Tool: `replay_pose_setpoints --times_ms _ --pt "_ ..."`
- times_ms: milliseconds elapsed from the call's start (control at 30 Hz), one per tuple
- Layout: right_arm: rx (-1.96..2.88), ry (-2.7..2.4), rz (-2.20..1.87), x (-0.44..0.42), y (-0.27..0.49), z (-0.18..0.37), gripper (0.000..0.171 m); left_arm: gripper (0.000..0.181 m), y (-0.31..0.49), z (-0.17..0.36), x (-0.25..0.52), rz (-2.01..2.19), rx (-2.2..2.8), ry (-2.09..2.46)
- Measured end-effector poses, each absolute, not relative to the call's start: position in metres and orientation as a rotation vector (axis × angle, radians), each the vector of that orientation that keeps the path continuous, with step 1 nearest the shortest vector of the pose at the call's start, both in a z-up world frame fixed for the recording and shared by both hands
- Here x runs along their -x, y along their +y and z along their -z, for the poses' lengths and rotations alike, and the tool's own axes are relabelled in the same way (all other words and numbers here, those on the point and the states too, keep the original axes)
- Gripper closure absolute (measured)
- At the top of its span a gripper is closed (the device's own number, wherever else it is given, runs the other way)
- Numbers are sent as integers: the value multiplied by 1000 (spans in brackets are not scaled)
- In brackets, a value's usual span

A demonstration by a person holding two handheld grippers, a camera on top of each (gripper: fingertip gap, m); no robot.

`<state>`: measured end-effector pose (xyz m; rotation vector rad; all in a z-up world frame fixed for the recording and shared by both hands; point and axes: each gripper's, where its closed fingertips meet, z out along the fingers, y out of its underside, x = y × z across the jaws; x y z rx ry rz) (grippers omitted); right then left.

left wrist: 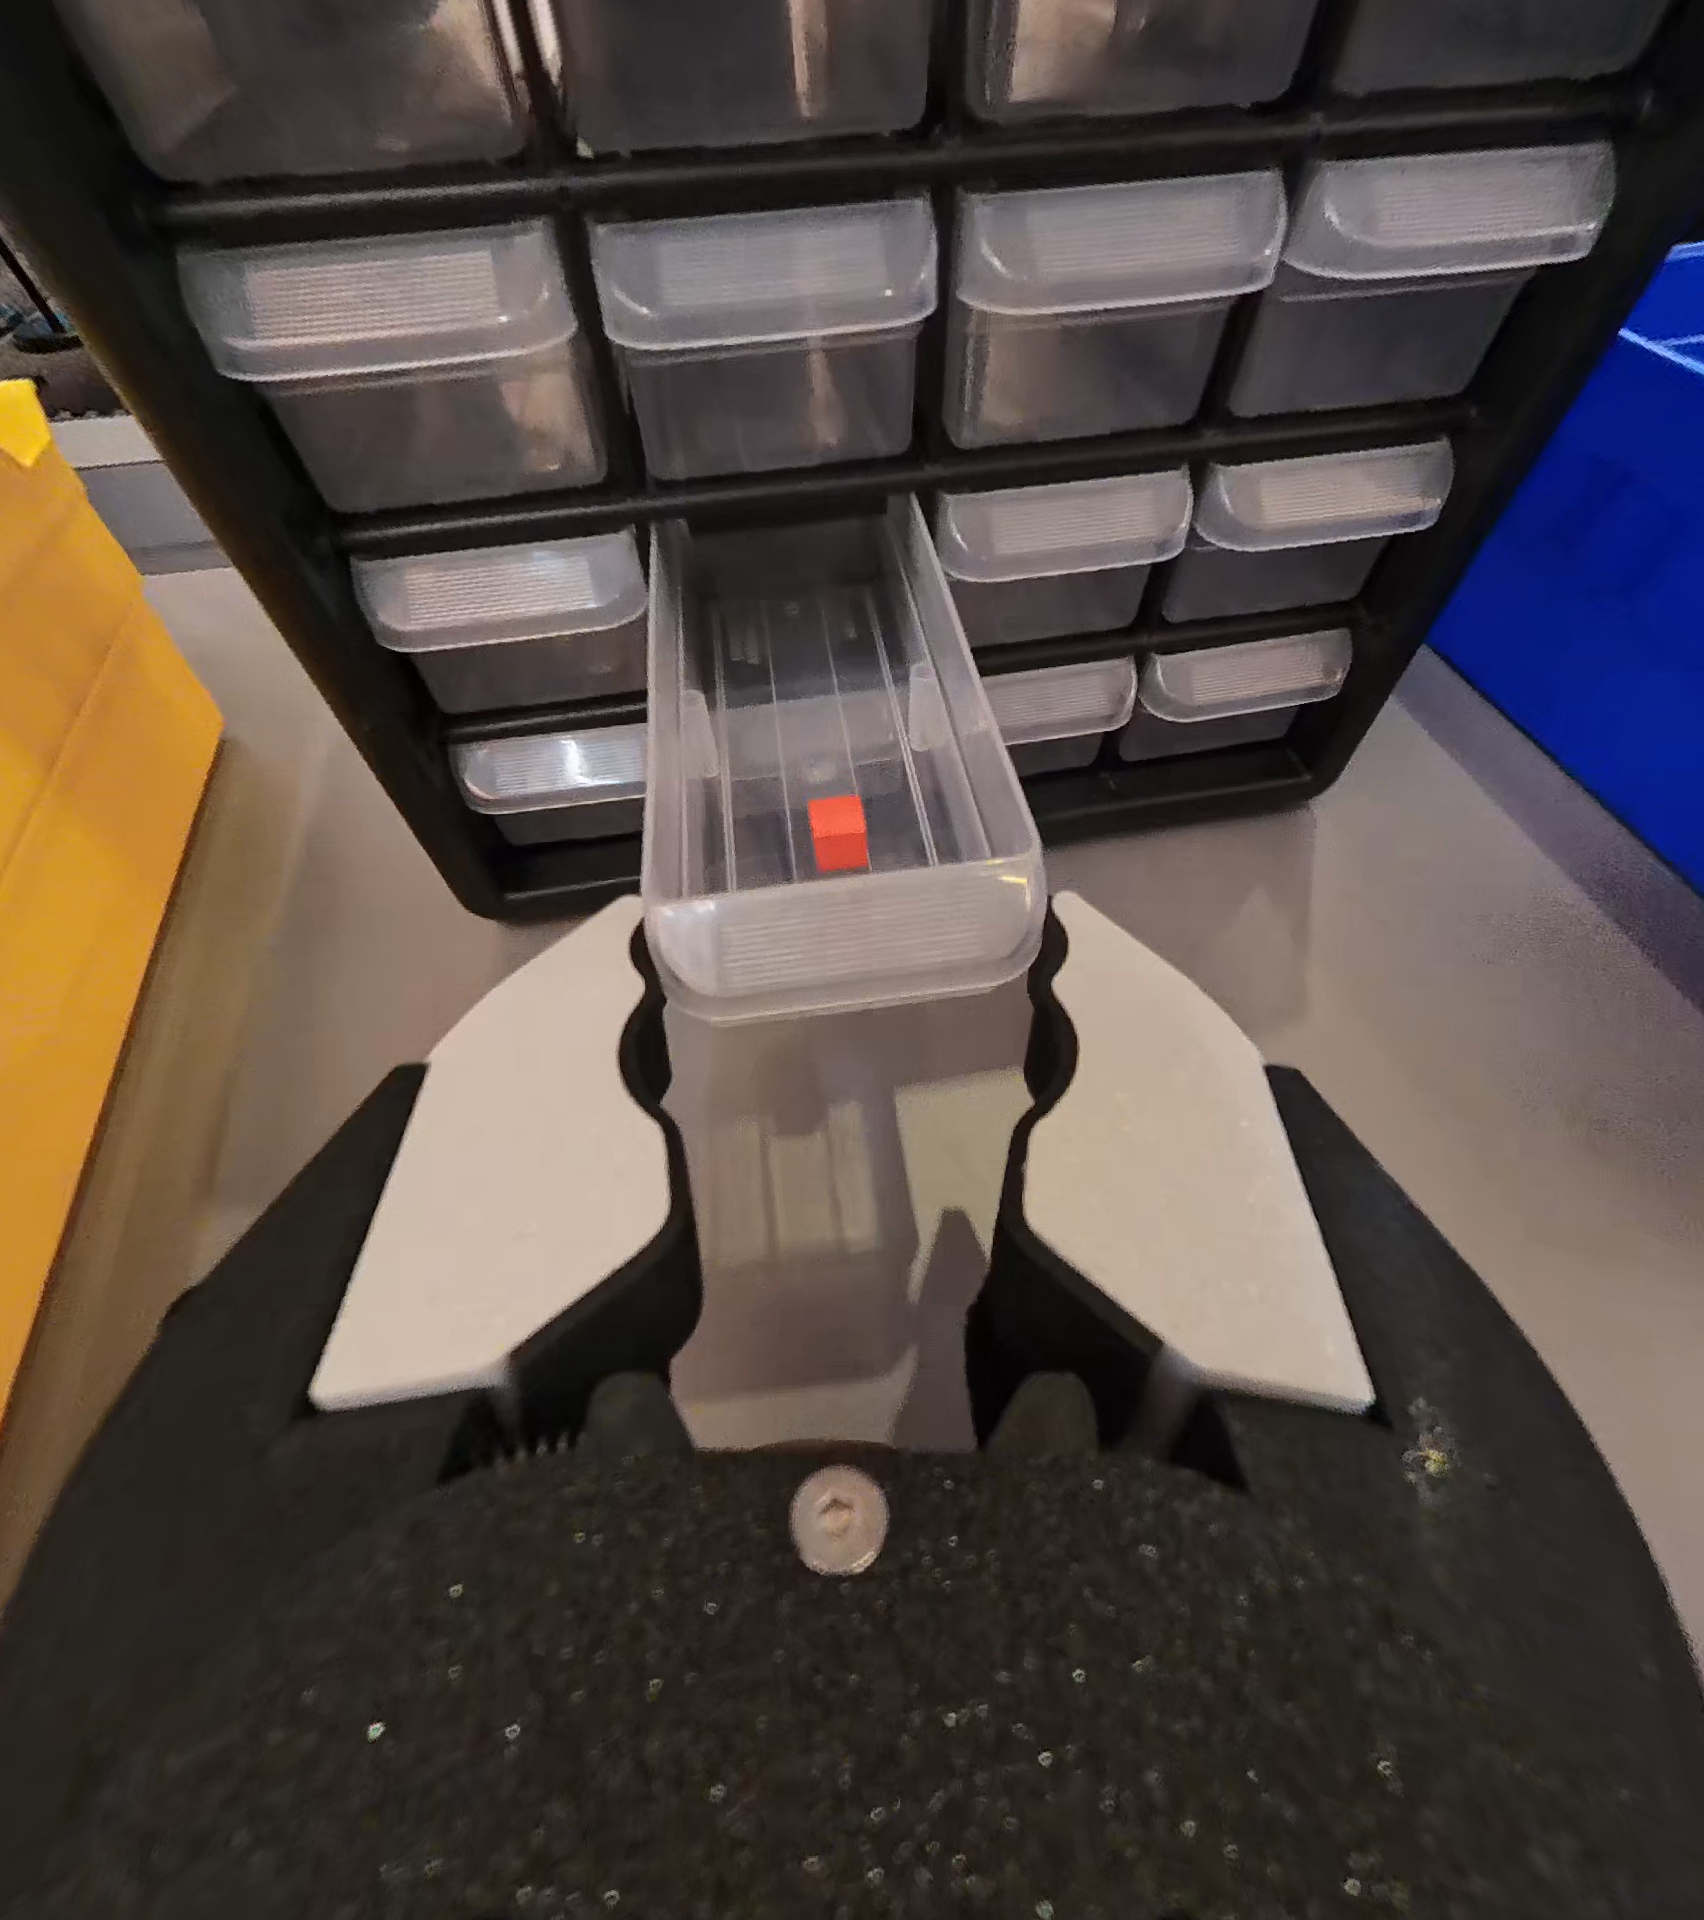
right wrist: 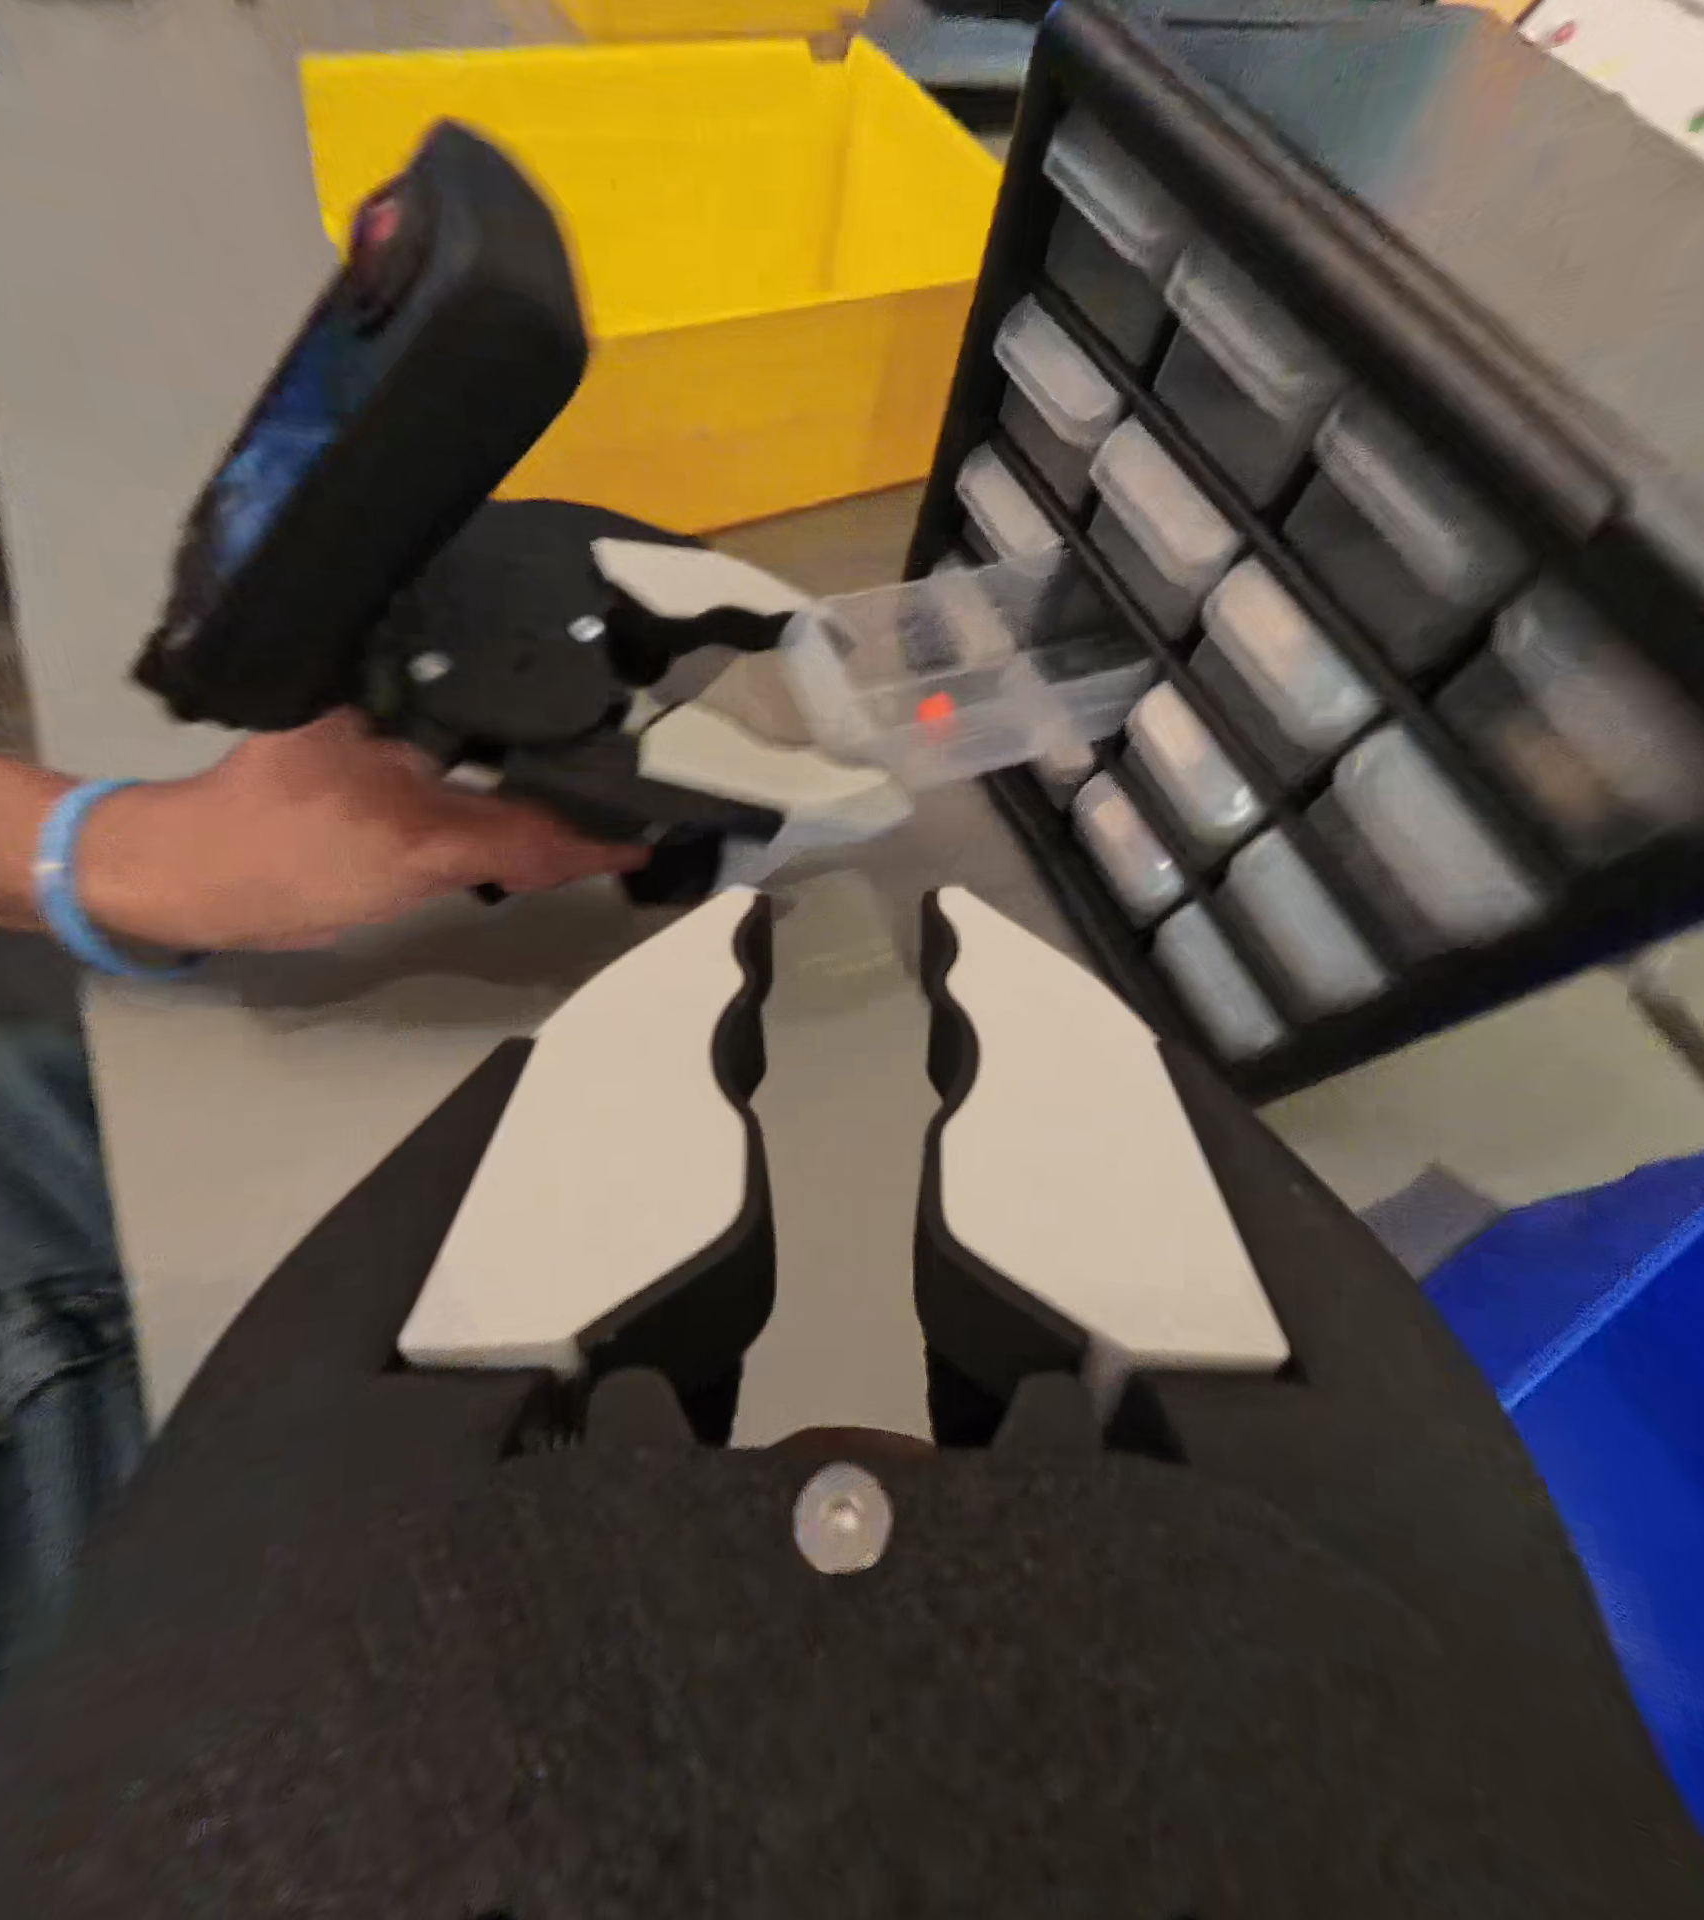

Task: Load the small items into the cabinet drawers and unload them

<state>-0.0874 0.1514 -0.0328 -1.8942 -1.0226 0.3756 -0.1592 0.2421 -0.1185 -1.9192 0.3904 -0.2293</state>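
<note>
Left gripper (left wrist: pixel 843 997) jaws clamped on the pulled-out clear drawer (left wrist: pixel 832 727) of the black cabinet (left wrist: pixel 328 582) (small red cube (left wrist: pixel 836 831) inside). Right gripper (right wrist: pixel 843 935) jaws apart, empty, above grey table (right wrist: pixel 308 1122). Yellow bin (left wrist: pixel 6 831) left, blue bin (left wrist: pixel 1658 582) right.

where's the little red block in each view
Left wrist view: the red block lies centre frame, in the pulled-out clear drawer, near its front.
Right wrist view: the red block sits just above centre, blurred, in that drawer.
Shared landmark: the black cabinet, with the yellow bin nearby.
</note>
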Motion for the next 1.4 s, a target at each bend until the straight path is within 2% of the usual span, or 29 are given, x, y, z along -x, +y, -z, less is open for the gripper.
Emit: replay_pose_setpoints --times_ms 33,200,333,600,833,900,1000,1067,1233,1400 --pt "1907 -1065 -346 95 169 30 150 114 240 118 159 229 1916 389" --pt "2216 -1352 -359 134 228 68 144 114 236 119 160 231 1906 385" --pt "2230 -1553 -295 165 246 83 146 114 234 121 162 242 1906 389" --pt "2365 -1914 48 165 253 109 147 114 234 124 164 242 1906 403" --pt "2467 -2021 135 165 253 123 145 114 234 124 164 242 1911 407" --pt "2467 -2044 183 163 254 125 147 114 233 124 164 241 1910 408" --pt "2477 -2057 178 163 253 128 161 114 233 124 164 239 1909 409" --pt "2480 -2050 166 162 254 130 161 114 233 126 164 235 1917 410" --pt "2424 -2001 93 162 253 110 161 114 234 127 164 235 1912 415" --pt "2267 -1838 -32 146 234 29 161 114 235 127 165 228 1911 427"
